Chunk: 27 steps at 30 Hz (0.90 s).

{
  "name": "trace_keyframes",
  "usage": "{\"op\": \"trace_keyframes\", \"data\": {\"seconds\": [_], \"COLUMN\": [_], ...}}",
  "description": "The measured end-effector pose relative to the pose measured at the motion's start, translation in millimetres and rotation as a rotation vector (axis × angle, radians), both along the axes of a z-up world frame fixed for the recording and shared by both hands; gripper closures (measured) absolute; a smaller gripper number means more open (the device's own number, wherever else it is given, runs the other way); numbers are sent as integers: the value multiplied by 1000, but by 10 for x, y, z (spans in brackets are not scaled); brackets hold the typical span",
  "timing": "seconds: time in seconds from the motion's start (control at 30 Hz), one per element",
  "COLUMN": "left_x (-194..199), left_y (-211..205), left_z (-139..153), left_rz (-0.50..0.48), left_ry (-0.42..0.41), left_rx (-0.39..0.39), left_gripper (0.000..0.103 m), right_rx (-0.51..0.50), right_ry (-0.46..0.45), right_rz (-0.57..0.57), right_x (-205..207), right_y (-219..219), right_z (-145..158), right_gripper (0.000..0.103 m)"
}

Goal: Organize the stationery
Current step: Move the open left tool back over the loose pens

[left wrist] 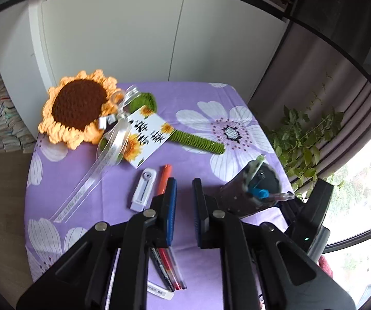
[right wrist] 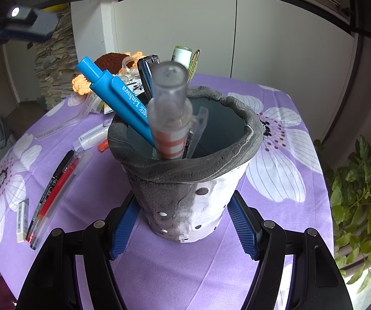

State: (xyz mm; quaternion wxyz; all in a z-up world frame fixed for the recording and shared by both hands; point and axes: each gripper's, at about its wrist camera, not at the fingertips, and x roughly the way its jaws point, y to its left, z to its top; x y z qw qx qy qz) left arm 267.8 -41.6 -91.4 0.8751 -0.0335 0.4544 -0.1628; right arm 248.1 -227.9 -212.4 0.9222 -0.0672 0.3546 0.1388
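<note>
The right gripper [right wrist: 183,228] is clamping the grey pen holder [right wrist: 190,180], which is standing on the purple tablecloth [right wrist: 276,219] with pens inside. The left gripper [left wrist: 184,206] is hovering nearly closed and empty over loose pens [left wrist: 168,271] and an orange marker [left wrist: 164,178].

Left gripper [left wrist: 184,188] hangs over the purple floral tablecloth [left wrist: 201,95], jaws nearly together, nothing between them. An orange marker [left wrist: 164,178] and white correction tape [left wrist: 143,190] lie just left of the fingertips. Three pens [left wrist: 168,268] lie beneath. Pen holder [left wrist: 247,193] stands right; crocheted sunflower [left wrist: 78,108] beyond.
</note>
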Motion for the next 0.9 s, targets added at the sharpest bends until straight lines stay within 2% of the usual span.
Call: {"op": "trace_keyframes", "data": {"seconds": [0.07, 0.2, 0.33, 0.67, 0.9], "left_x": [14, 83, 147, 301, 358], "left_y": [106, 223, 289, 273, 205], "left_z": [-195, -576, -803, -1106, -1184], "left_rz": [27, 83, 103, 128, 125], "left_ry": [49, 134, 184, 263, 278], "left_rx": [3, 56, 68, 81, 96], "left_gripper": [93, 94, 94, 93, 93], "right_rx": [0, -6, -10, -10, -8], "right_ry": [0, 0, 1, 4, 6], "right_rz": [0, -1, -3, -3, -3], "right_x": [1, -2, -4, -6, -3], "right_y": [-2, 13, 27, 29, 33], "right_z": [0, -2, -7, -3, -3], "right_gripper": [32, 32, 32, 32, 32]}}
